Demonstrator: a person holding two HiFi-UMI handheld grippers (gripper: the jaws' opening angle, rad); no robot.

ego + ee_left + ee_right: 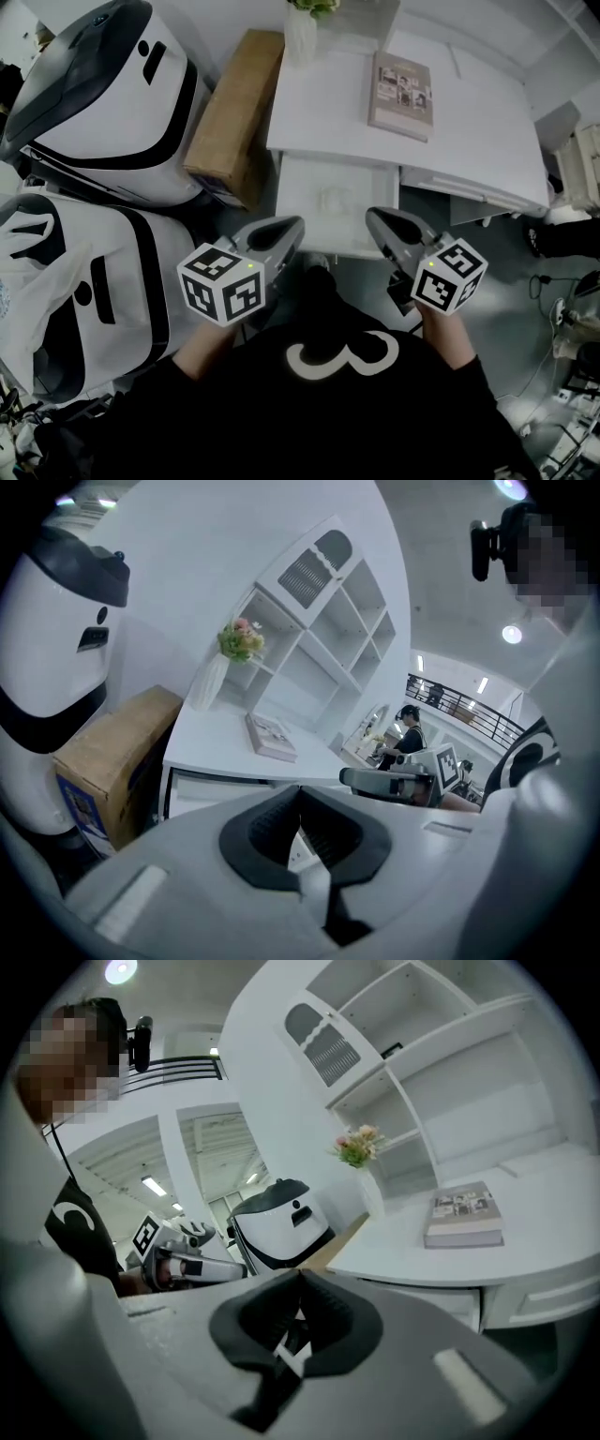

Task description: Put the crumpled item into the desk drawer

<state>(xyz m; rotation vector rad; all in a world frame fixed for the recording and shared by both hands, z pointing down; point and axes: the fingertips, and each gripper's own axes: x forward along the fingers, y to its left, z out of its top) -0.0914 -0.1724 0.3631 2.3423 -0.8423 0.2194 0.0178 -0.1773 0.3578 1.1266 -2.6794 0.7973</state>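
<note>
Only the head view shows the crumpled item [334,199] lying in the open drawer [300,225], at 12 o'clock ahead of the left gripper [292,228] and right gripper [377,218]. The gripper views show both pairs of fingers clenched and empty, and the shelves [441,1063] above.

In the head view the left gripper [289,228] and the right gripper [377,218] are held low in front of the person's chest, side by side and apart, with their tips pointing forward and angled slightly toward each other and each marker cube nearest the body. The bare left forearm [195,352] and right forearm [452,345] run back from under the cubes into black sleeves. In each gripper's own view the dark-padded jaws meet at the tips with nothing between them
</note>
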